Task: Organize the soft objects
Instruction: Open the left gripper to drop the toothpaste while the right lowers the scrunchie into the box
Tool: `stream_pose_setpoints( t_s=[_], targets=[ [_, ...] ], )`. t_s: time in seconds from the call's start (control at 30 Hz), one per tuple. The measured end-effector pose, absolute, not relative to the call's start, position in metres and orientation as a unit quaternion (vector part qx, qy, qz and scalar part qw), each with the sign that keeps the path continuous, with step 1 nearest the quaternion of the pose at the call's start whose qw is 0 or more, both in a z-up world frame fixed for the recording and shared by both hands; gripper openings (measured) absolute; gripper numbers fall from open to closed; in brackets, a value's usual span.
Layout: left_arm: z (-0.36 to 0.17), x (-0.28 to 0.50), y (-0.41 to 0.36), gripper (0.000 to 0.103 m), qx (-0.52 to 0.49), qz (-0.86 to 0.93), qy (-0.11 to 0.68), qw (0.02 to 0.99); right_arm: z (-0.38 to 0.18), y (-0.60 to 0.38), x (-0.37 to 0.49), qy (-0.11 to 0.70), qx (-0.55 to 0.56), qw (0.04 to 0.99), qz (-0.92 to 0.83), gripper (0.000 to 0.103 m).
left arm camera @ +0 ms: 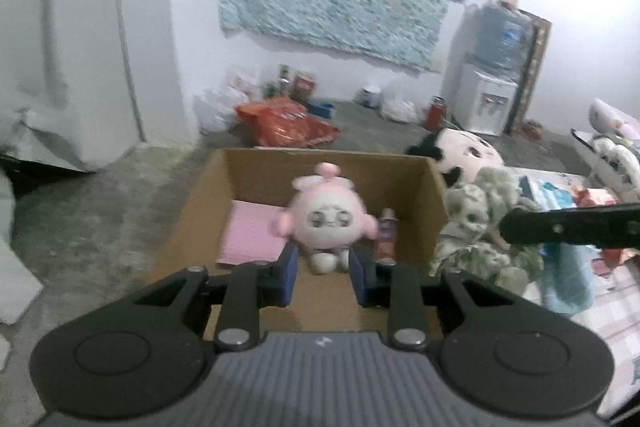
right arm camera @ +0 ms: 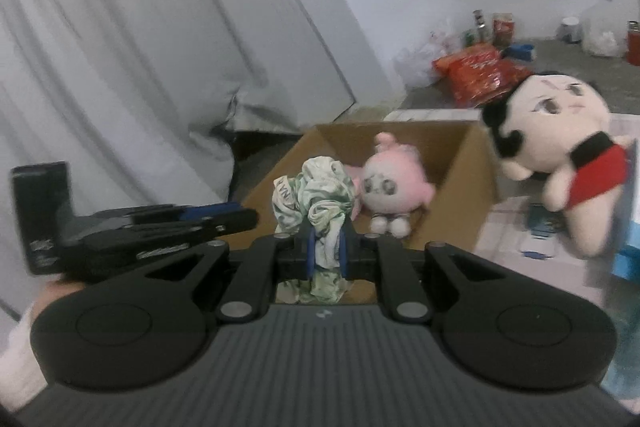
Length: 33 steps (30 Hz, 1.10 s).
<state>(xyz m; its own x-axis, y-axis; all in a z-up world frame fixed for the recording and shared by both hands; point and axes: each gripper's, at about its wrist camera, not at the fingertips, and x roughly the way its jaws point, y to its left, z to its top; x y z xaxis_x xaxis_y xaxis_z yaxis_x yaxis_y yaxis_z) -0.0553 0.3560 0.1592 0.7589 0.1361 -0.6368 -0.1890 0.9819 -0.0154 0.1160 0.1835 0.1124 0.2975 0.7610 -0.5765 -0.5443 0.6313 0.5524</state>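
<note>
The pink plush doll (left arm camera: 326, 217) already sits upright inside the open cardboard box (left arm camera: 434, 195), near its back wall, so this part of the sorting looks done. Beside it in the box lie a flat pink cloth (left arm camera: 252, 231) and a small can (left arm camera: 387, 233).

The crumpled green-and-white cloth (right arm camera: 320, 203) is the piece in hand now: the right hand-held gripper (right arm camera: 326, 251) has its blue pads pressed together on the bunched fabric and holds it over the near edge of the box. It is not yet in. The fabric looks thin, limp and much wrinkled, with a printed pattern.

The left hand-held gripper (left arm camera: 324, 273) is above the box with its fingers slightly apart and nothing between them; the doll is only seen beyond them.

The big round-headed doll (right arm camera: 560, 131) with black hair and red clothes lies outside the box, just beside its right wall, so I judge it is still left to put away. Its plush looks smooth and well stuffed. The box is plain brown corrugated card.
</note>
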Motion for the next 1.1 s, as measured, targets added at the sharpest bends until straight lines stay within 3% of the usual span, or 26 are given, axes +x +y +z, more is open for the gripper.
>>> stream_pose_setpoints(
  t_s=[0.43, 0.7, 0.83, 0.97, 1.03, 1.1],
  targets=[
    [0.146, -0.08, 0.403, 0.03, -0.055, 0.115, 0.324, 0.937, 0.031, 0.34, 0.177, 0.591, 0.03, 0.697, 0.406, 0.011],
    [0.13, -0.071, 0.416, 0.034, -0.055, 0.103, 0.33, 0.937, -0.022, 0.409, 0.19, 0.598, 0.045, 0.677, 0.427, 0.013],
    [0.124, -0.068, 0.419, 0.037, -0.054, 0.107, 0.332, 0.935, -0.039, 0.436, 0.193, 0.582, -0.006, 0.702, 0.411, 0.017],
    [0.121, -0.069, 0.422, 0.041, -0.062, 0.106, 0.336, 0.934, -0.041, 0.441, 0.192, 0.567, -0.058, 0.716, 0.402, 0.059],
    [0.121, -0.069, 0.422, 0.043, -0.062, 0.108, 0.335, 0.934, -0.035, 0.437, 0.192, 0.566, -0.055, 0.716, 0.405, 0.069],
    [0.122, -0.07, 0.421, 0.043, -0.059, 0.109, 0.333, 0.935, -0.029, 0.433, 0.194, 0.561, -0.059, 0.721, 0.401, 0.071]
  ],
)
